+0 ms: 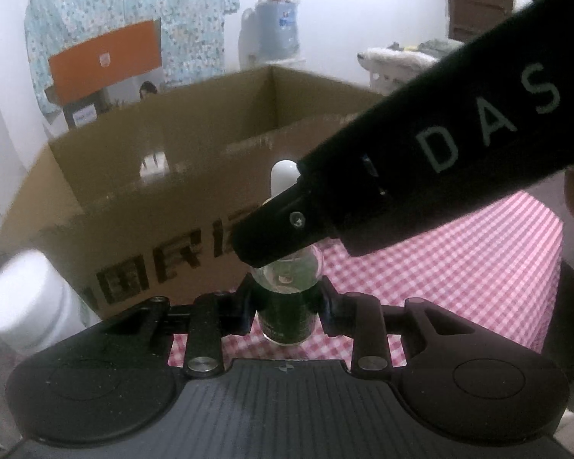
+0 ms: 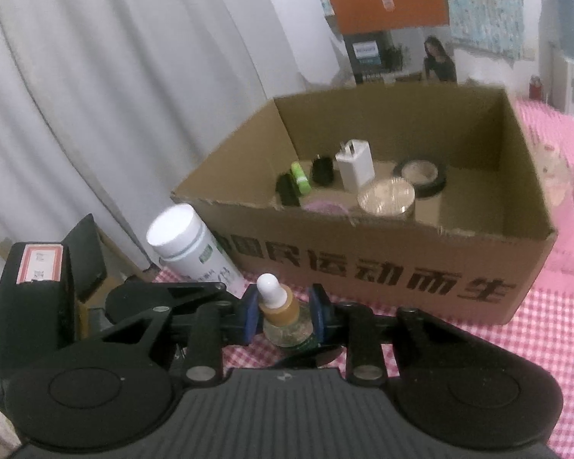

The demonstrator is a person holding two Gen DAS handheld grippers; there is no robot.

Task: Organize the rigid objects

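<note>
A small glass dropper bottle (image 1: 285, 306) with a white bulb and a tan collar stands on the pink checked tablecloth in front of an open cardboard box (image 1: 164, 206). My left gripper (image 1: 286, 308) is shut on the bottle's lower body. My right gripper (image 2: 286, 315) is shut on the same bottle (image 2: 277, 306) near its shoulder; its black finger (image 1: 283, 229) crosses the left wrist view above the bottle. A white pill bottle (image 2: 189, 246) stands just left of the box.
The box (image 2: 363, 264) holds a white charger (image 2: 354, 164), a tape roll (image 2: 421, 174), a round tin (image 2: 386, 199), a green tube (image 2: 300, 178) and black items. White curtain lies to the left. An orange-topped carton (image 2: 394, 26) stands behind the box.
</note>
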